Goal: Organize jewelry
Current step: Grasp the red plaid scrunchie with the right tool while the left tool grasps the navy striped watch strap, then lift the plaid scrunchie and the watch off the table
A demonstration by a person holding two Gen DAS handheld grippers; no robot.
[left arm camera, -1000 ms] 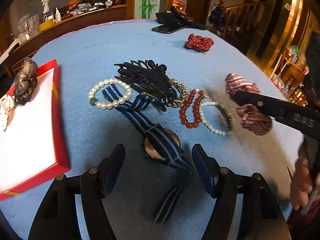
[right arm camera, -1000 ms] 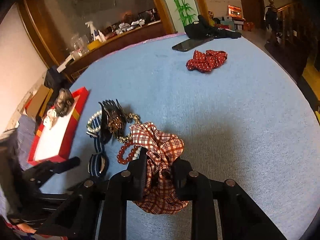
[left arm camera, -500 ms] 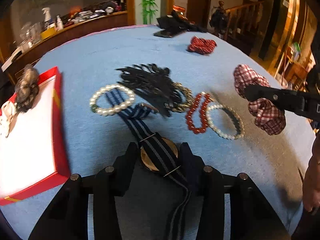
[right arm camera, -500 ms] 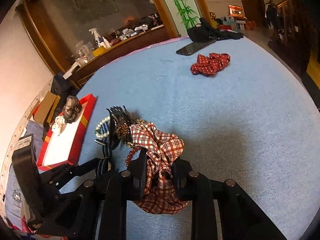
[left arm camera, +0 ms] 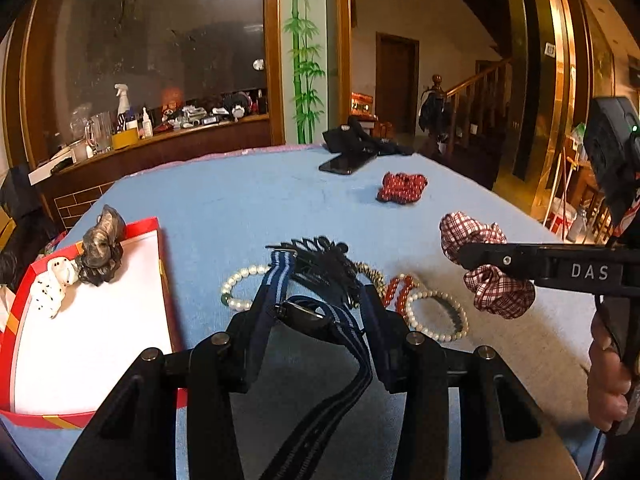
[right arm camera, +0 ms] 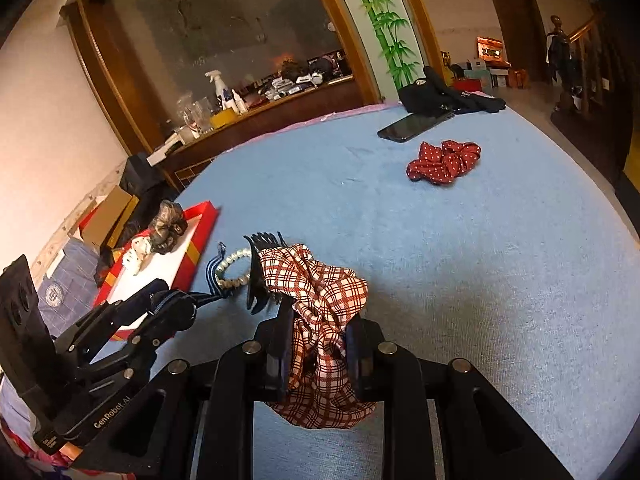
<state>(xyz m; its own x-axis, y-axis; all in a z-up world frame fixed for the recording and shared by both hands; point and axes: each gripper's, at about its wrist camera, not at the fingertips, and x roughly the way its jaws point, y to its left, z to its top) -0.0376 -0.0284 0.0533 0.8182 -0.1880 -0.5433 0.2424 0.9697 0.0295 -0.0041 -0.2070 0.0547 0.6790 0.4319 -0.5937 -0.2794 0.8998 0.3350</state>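
My left gripper [left arm camera: 312, 316] is shut on a watch with a blue striped strap [left arm camera: 308, 314] and holds it above the blue table; the strap ends hang down. My right gripper [right arm camera: 316, 324] is shut on a red plaid scrunchie [right arm camera: 320, 296], also seen in the left wrist view [left arm camera: 486, 264], lifted off the table. On the cloth lie a pearl bracelet with a green bead [left arm camera: 240, 284], a black hair claw [left arm camera: 320, 260], a red bead bracelet [left arm camera: 398, 286] and a second pearl bracelet [left arm camera: 440, 316]. A red-rimmed white tray [left arm camera: 164, 264] at left holds a brown scrunchie [left arm camera: 100, 246] and a white dotted one [left arm camera: 54, 284].
A red dotted scrunchie [right arm camera: 442, 160] lies farther back on the table. A black phone [right arm camera: 414, 124] and dark cloth [right arm camera: 440, 94] lie at the far edge. A cluttered wooden counter [left arm camera: 160, 140] stands behind. The table's round edge drops off at right.
My left gripper moved in, closed on the watch and lifted it off the cloth. My right gripper has raised the plaid scrunchie and shifted slightly left.
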